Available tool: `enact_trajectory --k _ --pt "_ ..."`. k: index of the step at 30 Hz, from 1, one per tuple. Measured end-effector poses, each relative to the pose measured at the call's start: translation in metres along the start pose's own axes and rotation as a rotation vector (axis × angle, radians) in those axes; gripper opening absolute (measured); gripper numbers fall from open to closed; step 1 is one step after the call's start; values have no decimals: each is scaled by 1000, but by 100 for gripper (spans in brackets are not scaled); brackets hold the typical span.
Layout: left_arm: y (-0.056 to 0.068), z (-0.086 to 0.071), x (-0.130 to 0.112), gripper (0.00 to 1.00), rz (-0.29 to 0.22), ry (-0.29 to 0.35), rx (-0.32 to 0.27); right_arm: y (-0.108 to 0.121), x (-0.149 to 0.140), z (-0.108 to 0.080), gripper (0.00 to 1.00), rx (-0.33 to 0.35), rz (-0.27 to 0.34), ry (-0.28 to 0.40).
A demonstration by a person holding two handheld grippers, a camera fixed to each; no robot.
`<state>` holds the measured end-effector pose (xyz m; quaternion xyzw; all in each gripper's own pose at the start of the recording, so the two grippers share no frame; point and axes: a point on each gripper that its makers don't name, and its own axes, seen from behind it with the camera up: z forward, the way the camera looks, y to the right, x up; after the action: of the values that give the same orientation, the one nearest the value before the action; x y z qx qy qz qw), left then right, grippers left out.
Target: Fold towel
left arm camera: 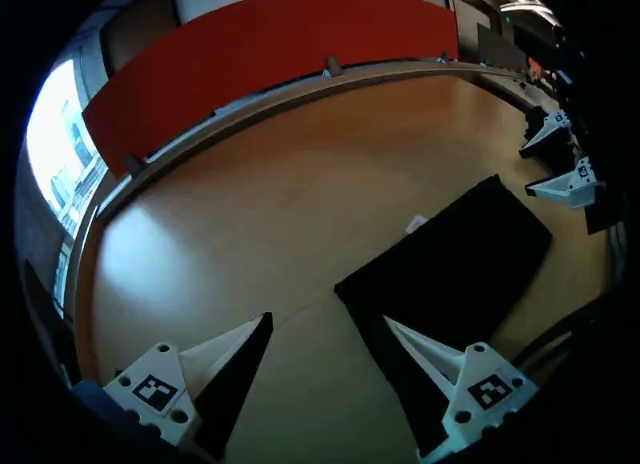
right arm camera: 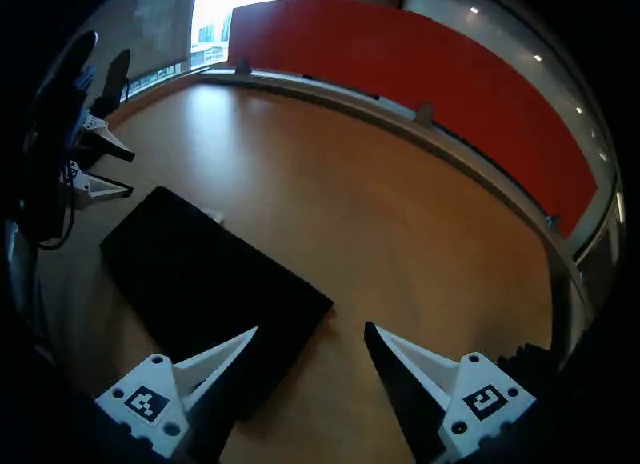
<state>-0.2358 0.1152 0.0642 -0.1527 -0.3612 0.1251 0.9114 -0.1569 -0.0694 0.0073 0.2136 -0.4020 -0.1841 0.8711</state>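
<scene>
A black towel (left arm camera: pixel 456 256) lies flat on the wooden table as a folded rectangle, with a small white tag (left arm camera: pixel 416 222) at its far edge. My left gripper (left arm camera: pixel 326 320) is open above the table, and its right finger hangs over the towel's near corner. My right gripper (left arm camera: pixel 526 172) is also seen past the towel's far end, open. In the right gripper view the towel (right arm camera: pixel 208 280) lies to the left. My right gripper (right arm camera: pixel 312 328) stands open over its near corner and holds nothing. The left gripper (right arm camera: pixel 130 176) is visible beyond the towel, open.
The wooden table (left arm camera: pixel 264 224) stretches wide and bare to the left of the towel. A red partition (left arm camera: pixel 264 56) runs along its far edge. A bright window (left arm camera: pixel 56 152) is off to the side. A hand and dark sleeve (right arm camera: pixel 48 160) hold the far gripper.
</scene>
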Motion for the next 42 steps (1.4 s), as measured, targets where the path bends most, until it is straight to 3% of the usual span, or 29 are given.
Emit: enact_trajectory --k 13,26,42 --pt "9 -28 -24 91 -36 0 -2 -15 -20 -25 93 8 38 4" --pt "18 -51 -56 91 -82 -18 -1 -29 -42 -46 93 15 28 -4" --pt "17 -66 -70 91 -148 -17 17 -38 -46 -48 93 47 -2 6"
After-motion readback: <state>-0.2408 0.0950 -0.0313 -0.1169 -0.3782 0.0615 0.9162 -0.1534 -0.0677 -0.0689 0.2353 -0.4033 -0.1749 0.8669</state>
